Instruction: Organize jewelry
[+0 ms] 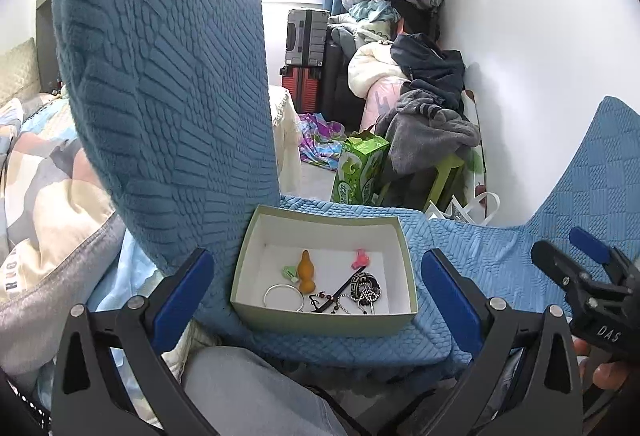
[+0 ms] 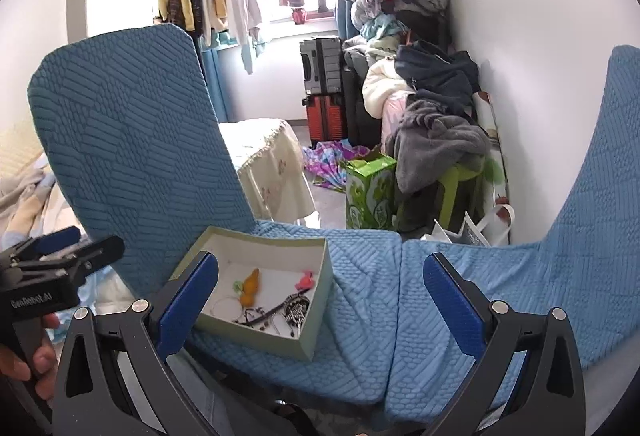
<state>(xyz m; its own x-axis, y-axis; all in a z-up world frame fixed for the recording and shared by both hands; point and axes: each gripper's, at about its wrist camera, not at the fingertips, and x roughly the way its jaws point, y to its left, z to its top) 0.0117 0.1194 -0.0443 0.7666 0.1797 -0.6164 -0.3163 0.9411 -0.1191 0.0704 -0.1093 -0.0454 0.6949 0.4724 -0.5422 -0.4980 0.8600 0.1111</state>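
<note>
Blue seat [image 2: 360, 316] bare around box [image 1: 320, 320], both hand-held grippers [image 1: 316, 288] [image 2: 320, 300] wide open, empty

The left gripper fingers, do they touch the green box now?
Apart. In the left wrist view the left gripper stands wide open, and chair cover shows between each blue finger and the green box.

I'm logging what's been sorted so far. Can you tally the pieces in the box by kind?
In the box:
Silver bangle: 1
Orange gourd charm: 1
Green clip: 1
Pink clip: 1
Tangled bead and chain pile: 1, pieces inside uncountable
Total: 5
</note>
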